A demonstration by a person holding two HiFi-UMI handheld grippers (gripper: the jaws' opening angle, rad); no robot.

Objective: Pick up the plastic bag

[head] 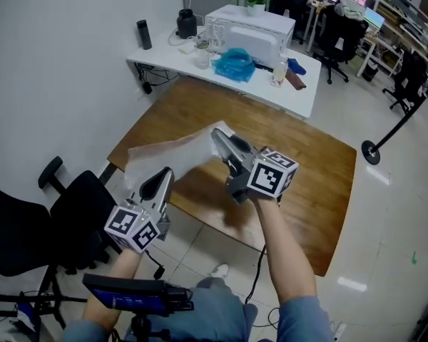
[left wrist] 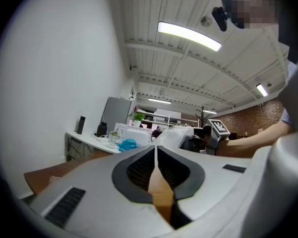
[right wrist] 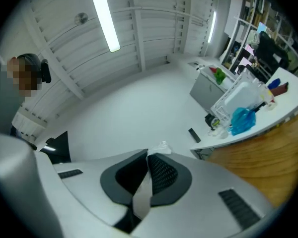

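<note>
The wooden surface (head: 307, 184) lies below us, and over its left corner we hold the plastic bag (head: 175, 154) in the air, a pale crumpled sheet stretched between our two tools and clear of the wood. Our right gripper (head: 220, 138) has its jaws clenched on the bag's upper end, a tuft of film poking out past the tips. Our left gripper (head: 165, 174) has its jaws pinched on the bag's lower edge.
</note>
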